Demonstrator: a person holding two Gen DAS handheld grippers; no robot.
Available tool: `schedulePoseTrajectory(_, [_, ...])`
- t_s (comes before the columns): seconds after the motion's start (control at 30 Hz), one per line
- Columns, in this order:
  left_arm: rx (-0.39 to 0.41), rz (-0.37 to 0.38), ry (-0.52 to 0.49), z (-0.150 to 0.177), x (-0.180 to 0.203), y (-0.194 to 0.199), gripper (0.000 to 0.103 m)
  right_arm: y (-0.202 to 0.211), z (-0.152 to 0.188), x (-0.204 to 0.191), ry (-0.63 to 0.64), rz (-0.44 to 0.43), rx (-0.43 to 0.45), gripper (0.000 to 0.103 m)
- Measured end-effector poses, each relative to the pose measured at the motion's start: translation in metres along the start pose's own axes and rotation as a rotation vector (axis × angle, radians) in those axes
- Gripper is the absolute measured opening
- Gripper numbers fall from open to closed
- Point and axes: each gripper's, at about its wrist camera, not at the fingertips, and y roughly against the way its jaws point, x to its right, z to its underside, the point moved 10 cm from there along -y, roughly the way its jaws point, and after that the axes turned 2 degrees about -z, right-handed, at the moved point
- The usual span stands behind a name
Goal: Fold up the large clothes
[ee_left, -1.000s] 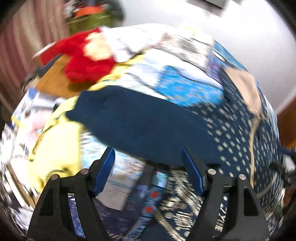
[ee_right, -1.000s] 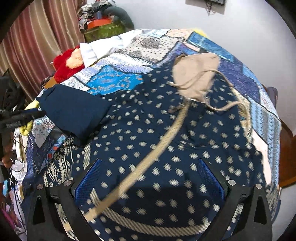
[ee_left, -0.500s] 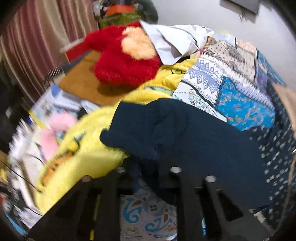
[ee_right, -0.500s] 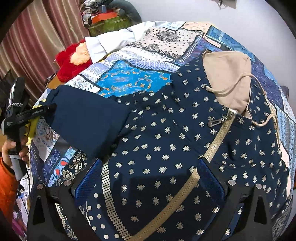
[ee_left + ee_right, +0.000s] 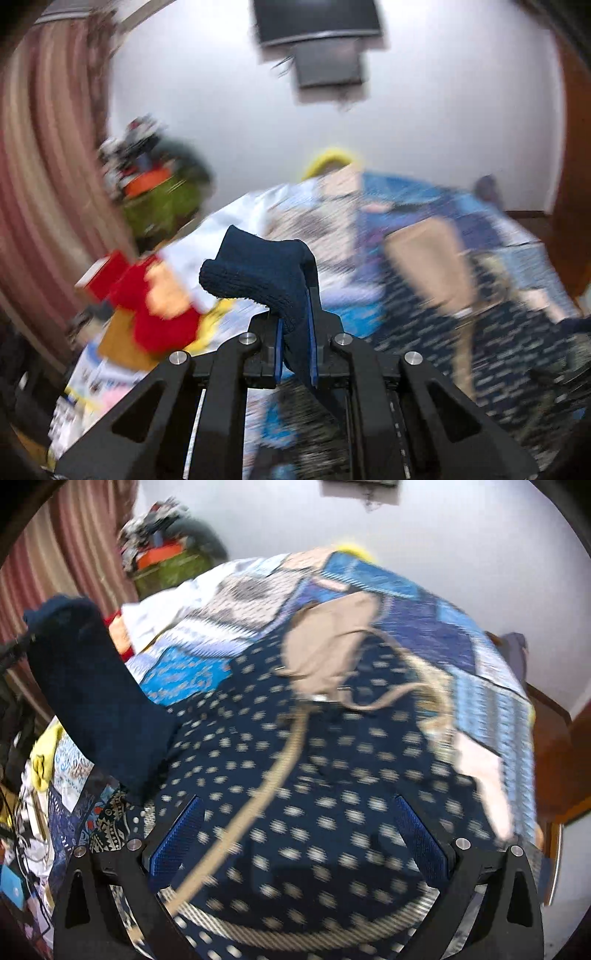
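Though hidden rightward: left gripper (image 5: pixel 295 345) pinching cuff (image 5: pixel 258 273)

Patchwork-covered bed (image 5: pixel 424 602) (dotted navy hoodie (image 5: pixel 332 775) atop)

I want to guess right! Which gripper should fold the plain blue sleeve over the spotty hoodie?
Probably the left gripper: it is shut on the sleeve's cuff, lifted off the bed. The right gripper is open, holding nothing, above the hoodie.
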Motion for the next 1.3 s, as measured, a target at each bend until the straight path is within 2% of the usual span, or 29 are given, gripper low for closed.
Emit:
schedulePoseTrajectory(0.13, [0.034, 0.114, -0.079, -0.027, 0.081, 0.016, 0.01, 0.04, 0.007, 0.043, -0.046, 0.031, 0.054, 0.101])
schedulePoseTrajectory(0.27, [0.017, 0.215, -0.188, -0.015, 0.162, 0.023, 0.01, 0.077, 0.02, 0.078, -0.094, 0.048, 0.093, 0.101])
schedulePoseTrajectory(0.37, [-0.042, 0.287, -0.272, 0.02, 0.217, 0.019, 0.01, 0.094, 0.032, 0.098, -0.117, 0.07, 0.106, 0.101])
schedulePoseTrajectory(0.5, [-0.199, 0.389, -0.358, 0.083, 0.28, 0.007, 0.01, 0.102, 0.053, 0.12, -0.143, 0.095, 0.095, 0.101])
schedulePoseTrajectory(0.6, [-0.307, 0.434, -0.439, 0.135, 0.314, 0.0, 0.01, 0.103, 0.069, 0.133, -0.169, 0.1, 0.075, 0.101])
schedulePoseTrajectory(0.67, [-0.365, 0.463, -0.472, 0.156, 0.327, -0.001, 0.011, 0.102, 0.078, 0.137, -0.19, 0.096, 0.062, 0.101])
schedulePoseTrajectory(0.73, [-0.394, 0.485, -0.488, 0.169, 0.329, 0.001, 0.016, 0.098, 0.084, 0.14, -0.206, 0.088, 0.051, 0.101])
schedulePoseTrajectory(0.8, [-0.411, 0.51, -0.503, 0.174, 0.327, 0.006, 0.031, 0.093, 0.087, 0.14, -0.221, 0.078, 0.041, 0.101])
schedulePoseTrajectory(0.87, [-0.396, 0.525, -0.499, 0.169, 0.318, 0.014, 0.061, 0.088, 0.088, 0.138, -0.234, 0.065, 0.033, 0.101])
schedulePoseTrajectory(0.93, [-0.343, 0.515, -0.475, 0.156, 0.293, 0.025, 0.075, 0.08, 0.085, 0.131, -0.251, 0.034, 0.023, 0.101])
schedulePoseTrajectory(1.03, [-0.31, 0.475, -0.402, 0.138, 0.243, 0.029, 0.083, 0.068, 0.078, 0.118, -0.257, -0.005, 0.015, 0.101])
schedulePoseTrajectory(1.1, [-0.31, 0.444, -0.348, 0.134, 0.209, 0.023, 0.084, 0.06, 0.074, 0.11, -0.248, -0.02, 0.01, 0.101])
schedulePoseTrajectory(1.2, [-0.335, 0.333, -0.266, 0.144, 0.13, 0.005, 0.086, 0.039, 0.07, 0.097, -0.231, -0.037, -0.015, 0.101])
schedulePoseTrajectory(1.3, [-0.39, 0.206, -0.227, 0.164, 0.071, -0.022, 0.086, 0.011, 0.072, 0.096, -0.229, -0.001, -0.058, 0.099])
